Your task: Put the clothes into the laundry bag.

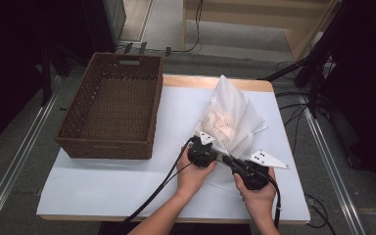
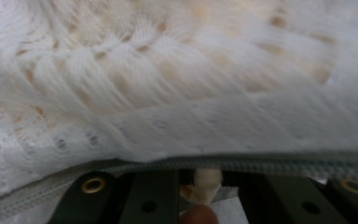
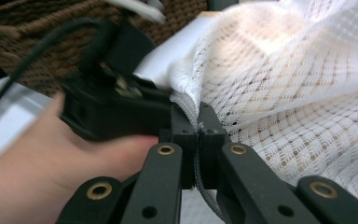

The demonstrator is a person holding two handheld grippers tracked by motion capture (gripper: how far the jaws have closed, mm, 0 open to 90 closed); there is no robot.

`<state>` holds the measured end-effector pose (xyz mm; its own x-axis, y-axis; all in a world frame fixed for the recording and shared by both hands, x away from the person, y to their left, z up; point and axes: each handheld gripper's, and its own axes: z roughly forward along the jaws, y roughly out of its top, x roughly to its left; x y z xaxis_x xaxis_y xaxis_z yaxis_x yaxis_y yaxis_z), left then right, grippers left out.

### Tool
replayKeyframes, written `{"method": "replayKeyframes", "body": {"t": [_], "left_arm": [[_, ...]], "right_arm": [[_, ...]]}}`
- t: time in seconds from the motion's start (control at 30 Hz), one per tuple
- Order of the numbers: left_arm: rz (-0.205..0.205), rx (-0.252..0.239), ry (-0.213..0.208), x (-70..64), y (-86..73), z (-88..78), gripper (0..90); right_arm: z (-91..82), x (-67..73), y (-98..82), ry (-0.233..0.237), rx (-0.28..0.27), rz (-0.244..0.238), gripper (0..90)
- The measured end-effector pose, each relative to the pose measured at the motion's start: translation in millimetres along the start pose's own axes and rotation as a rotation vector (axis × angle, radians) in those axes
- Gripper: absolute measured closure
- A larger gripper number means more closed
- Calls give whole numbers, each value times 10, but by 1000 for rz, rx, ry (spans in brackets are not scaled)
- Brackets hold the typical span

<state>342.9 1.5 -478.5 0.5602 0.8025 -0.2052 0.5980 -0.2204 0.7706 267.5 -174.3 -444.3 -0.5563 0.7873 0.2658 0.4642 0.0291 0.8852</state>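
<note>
High view: mesh laundry bag [image 1: 231,120] sits on the white worktop [image 1: 103,181], right of the wicker basket [image 1: 110,107], not touching it. Something pale and bundled is inside the bag. Both my tools are at the bag's near edge: left tool [image 1: 203,152] and right tool [image 1: 237,166] just beside each other.

Left gripper view: mesh [image 2: 177,79] right up against the lens, blurred. Grey zipper tape [image 2: 270,161] runs across just above my jaws. A small cream tab [image 2: 207,184], likely the zipper pull, sits between the jaws. They look closed in around it, but I cannot tell for sure that they're actually pinching it.

Right gripper view: my right tool [image 3: 198,135] is clamped shut on the zipper edge [image 3: 186,105] of the bag, jaws together with the tape running down between them. Left tool [image 3: 116,107] and its hand [image 3: 37,158] are directly next to it, touching the same seam.

My read: this is the zipper step, right tool anchoring the seam, left on the pull. Next move needs the right holding firm while the left draws the pull along the tape, in line with the seam so the mesh doesn't snag.
</note>
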Motion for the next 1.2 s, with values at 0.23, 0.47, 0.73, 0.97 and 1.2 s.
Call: {"method": "replayKeyframes", "body": {"t": [0.23,0.47,0.73,0.97,1.2], "left_arm": [[118,0,-64,-69,-104,-302,490],[148,-39,-36,74,-291,-769,460],[78,-21,132,342,-528,-1030,398],[21,28,142,404,-573,-927,370],[2,70,-24,443,-530,-898,900]], "right_arm": [[-10,-102,-11,-18,-3,20,896],[-3,-113,-15,-21,1,24,896],[12,-110,-27,-18,5,21,895],[23,-100,-37,-16,8,16,895],[29,-103,-48,-12,13,15,895]]}}
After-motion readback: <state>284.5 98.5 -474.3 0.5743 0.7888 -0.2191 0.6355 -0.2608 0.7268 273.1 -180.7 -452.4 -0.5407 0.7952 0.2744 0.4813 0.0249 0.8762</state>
